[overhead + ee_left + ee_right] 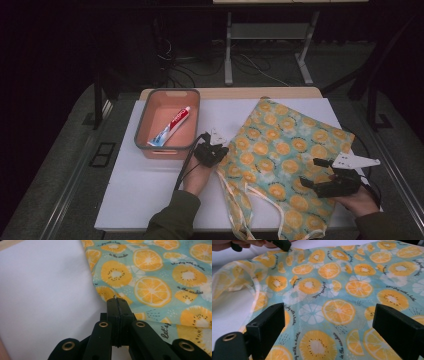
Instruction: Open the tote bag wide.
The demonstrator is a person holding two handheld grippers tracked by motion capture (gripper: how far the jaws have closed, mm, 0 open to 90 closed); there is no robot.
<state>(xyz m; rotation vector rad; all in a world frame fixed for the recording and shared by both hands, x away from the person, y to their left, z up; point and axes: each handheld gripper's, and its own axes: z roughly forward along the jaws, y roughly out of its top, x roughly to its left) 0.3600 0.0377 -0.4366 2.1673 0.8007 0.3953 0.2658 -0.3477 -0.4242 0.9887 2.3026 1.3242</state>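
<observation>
High view alone: toothpaste [172, 125] inside bin [145, 125].

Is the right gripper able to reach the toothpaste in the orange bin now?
Probably not directly: the toothpaste lies in the bin beyond the left gripper, which blocks the right gripper.

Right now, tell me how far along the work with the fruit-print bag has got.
Early stage, by the look of it. Done: the left gripper is shut at the left edge of the fruit-print bag; a pinch of cloth cannot be made out. In hand: the right gripper hovers open over the bag's print. Left: the toothpaste tube still lies in the orange bin, so packing it, if intended, hasn't begun.
</observation>
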